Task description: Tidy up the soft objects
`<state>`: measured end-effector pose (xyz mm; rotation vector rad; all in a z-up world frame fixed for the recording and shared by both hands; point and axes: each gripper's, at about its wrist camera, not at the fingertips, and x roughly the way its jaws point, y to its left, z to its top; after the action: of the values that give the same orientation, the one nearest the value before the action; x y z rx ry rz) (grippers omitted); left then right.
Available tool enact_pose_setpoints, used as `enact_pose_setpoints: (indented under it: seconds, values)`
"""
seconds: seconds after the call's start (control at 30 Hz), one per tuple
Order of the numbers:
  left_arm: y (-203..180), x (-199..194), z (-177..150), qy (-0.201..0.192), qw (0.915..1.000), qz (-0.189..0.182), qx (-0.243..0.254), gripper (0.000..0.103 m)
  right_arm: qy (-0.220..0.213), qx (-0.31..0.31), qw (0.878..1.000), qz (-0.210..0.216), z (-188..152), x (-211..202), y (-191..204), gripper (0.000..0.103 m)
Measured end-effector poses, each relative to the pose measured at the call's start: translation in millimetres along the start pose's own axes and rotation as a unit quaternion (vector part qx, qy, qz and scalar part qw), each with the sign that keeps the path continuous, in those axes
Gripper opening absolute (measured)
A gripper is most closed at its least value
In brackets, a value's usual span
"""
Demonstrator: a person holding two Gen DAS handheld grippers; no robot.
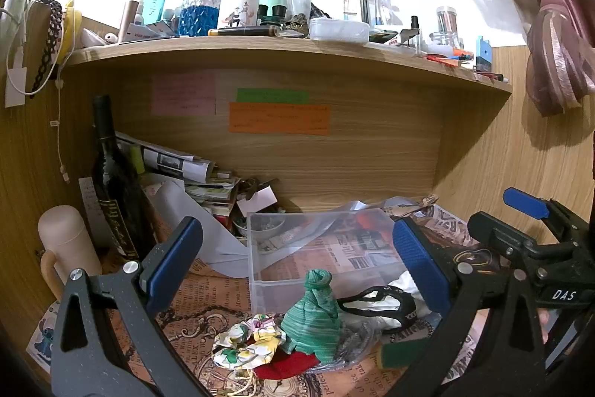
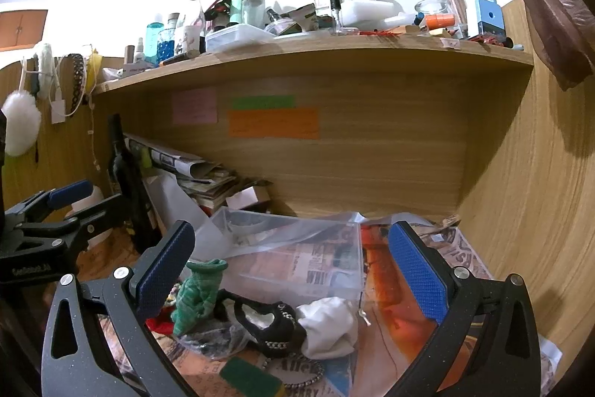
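A pile of soft things lies on the newspaper-covered desk in front of a clear plastic box (image 1: 260, 270) (image 2: 349, 289). It holds a green knotted cloth (image 1: 314, 319) (image 2: 195, 296), a floral scrunchie (image 1: 247, 346), a red cloth (image 1: 286, 365), a black-and-white item with chain trim (image 1: 379, 307) (image 2: 267, 324) and a white cloth (image 2: 329, 326). My left gripper (image 1: 297, 266) is open and empty above the pile. My right gripper (image 2: 293, 266) is open and empty, also over it; it shows at the right edge of the left wrist view (image 1: 528, 229).
A green sponge (image 1: 403, 352) (image 2: 251, 380) lies at the front. A dark wine bottle (image 1: 111, 181), a beige mug (image 1: 65, 248) and stacked papers (image 1: 200, 177) stand at the left back. A crowded shelf (image 1: 282, 49) hangs overhead. Wooden walls close both sides.
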<state>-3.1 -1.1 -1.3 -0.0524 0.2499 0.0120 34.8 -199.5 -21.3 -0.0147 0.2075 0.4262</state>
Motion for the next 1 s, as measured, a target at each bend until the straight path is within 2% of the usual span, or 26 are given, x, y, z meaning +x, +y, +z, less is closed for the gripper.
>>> enact_pose_setpoints:
  seconds: [1.0]
  values:
    - [-4.7, -4.9, 1.9, -0.001, 1.0000, -0.006, 0.005, 0.103, -0.003, -0.003, 1.000, 0.001, 3.5, -2.8, 4.3, 0.103]
